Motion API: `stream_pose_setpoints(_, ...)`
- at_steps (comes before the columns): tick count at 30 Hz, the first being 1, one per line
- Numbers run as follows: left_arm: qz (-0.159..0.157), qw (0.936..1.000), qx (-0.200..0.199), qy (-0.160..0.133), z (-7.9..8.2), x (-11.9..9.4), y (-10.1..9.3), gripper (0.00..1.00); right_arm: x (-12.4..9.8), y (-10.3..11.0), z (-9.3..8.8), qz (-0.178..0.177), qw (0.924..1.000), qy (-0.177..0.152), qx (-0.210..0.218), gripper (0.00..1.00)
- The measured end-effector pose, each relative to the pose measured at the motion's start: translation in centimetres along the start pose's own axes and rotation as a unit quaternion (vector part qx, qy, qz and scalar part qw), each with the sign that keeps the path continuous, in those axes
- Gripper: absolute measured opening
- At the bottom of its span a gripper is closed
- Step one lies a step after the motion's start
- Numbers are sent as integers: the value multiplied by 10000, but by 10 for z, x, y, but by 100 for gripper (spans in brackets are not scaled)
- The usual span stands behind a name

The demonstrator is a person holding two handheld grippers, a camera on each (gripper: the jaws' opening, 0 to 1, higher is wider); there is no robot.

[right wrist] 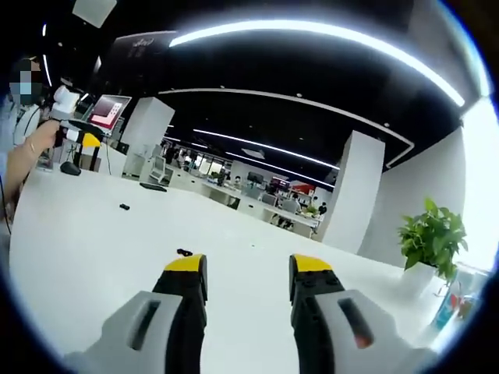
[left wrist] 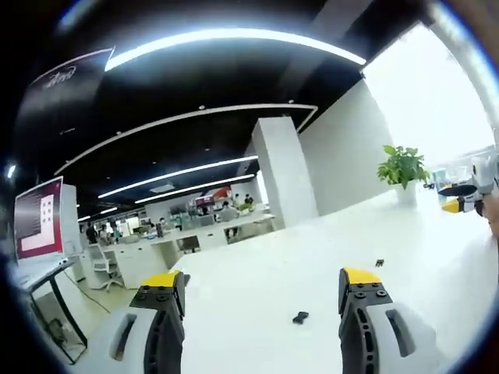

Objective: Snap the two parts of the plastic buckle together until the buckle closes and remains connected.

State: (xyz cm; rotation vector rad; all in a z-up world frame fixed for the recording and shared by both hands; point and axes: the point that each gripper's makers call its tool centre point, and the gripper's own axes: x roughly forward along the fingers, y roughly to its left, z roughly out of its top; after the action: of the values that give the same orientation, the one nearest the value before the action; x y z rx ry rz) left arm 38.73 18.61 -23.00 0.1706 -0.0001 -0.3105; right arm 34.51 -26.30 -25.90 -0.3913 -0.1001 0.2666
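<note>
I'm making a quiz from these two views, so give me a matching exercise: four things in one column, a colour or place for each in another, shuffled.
Things:
1. buckle part
2. potted plant
3. table
4. left gripper

Descriptions:
A. white surface
B. green leaves, at the table's far end
C. small and black, lying on the table
D. open, yellow-tipped fingers

Pairs: 1-C, 2-B, 3-A, 4-D

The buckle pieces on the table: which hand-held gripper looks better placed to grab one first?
Probably either. The left hand-held gripper is open with a buckle piece between its jaws' line; the right hand-held gripper is open just past the other piece.
</note>
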Motion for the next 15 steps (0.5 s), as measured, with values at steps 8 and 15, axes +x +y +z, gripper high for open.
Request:
stream_pose_setpoints(8, -322, 9987, -43, 385, -4, 14, -2, 80, -2, 1, 1, 16, 10000, 1, -51, 41)
stream_pose_setpoints(15, -570, 9961, 57, 669, -5, 27, -7, 78, -3, -2, 0, -15, 10000, 21, -22, 41)
